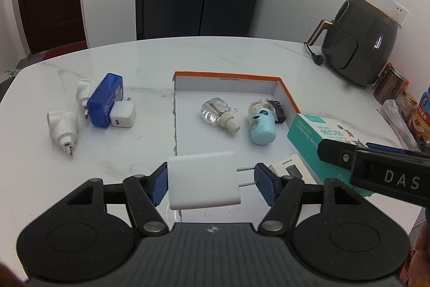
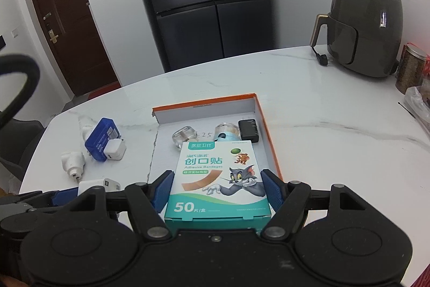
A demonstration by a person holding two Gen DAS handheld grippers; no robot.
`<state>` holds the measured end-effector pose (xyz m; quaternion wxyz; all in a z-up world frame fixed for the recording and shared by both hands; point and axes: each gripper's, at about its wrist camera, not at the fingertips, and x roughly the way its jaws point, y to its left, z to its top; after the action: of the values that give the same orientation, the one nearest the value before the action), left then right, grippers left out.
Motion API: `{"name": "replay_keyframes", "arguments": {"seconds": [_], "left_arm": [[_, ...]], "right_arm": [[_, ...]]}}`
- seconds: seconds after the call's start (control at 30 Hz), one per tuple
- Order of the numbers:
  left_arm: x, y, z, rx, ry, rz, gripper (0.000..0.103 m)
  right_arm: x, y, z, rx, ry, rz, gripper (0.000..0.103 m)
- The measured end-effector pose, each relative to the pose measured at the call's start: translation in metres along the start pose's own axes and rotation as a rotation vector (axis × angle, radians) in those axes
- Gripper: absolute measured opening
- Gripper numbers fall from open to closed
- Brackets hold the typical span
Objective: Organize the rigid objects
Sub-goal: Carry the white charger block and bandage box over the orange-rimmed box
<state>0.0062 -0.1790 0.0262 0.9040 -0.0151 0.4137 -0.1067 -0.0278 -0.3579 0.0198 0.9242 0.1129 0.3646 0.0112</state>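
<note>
Left tool (image 1: pixel 211 180) is clamping a white charger (image 1: pixel 203 180) end to end, one pad on its body, the other on its prongs, over the near edge of the orange-rimmed tray (image 1: pixel 289 92). Right tool (image 2: pixel 217 190) is gripping a bandage box (image 2: pixel 217 174) by its sides above the same tray. Two refill bottles (image 1: pixel 219 113) and a black adapter (image 2: pixel 248 129) are lying inside. A blue plug (image 1: pixel 104 100) and white adapters (image 1: pixel 63 129) are resting on the bench (image 1: pixel 129 63), left of the tray.
</note>
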Motion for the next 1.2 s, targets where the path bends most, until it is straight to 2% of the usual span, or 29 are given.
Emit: {"name": "replay_keyframes", "arguments": {"seconds": [0.5,1.2], "left_arm": [[0.012,-0.016,0.005,0.023,0.012,-0.017,0.068],[0.032,-0.035,0.019,0.029,0.019,-0.02,0.068]], "right_arm": [[0.005,-0.016,0.006,0.015,0.002,-0.009,0.084],[0.026,-0.029,0.035,-0.015,-0.001,0.008,0.084]]}}
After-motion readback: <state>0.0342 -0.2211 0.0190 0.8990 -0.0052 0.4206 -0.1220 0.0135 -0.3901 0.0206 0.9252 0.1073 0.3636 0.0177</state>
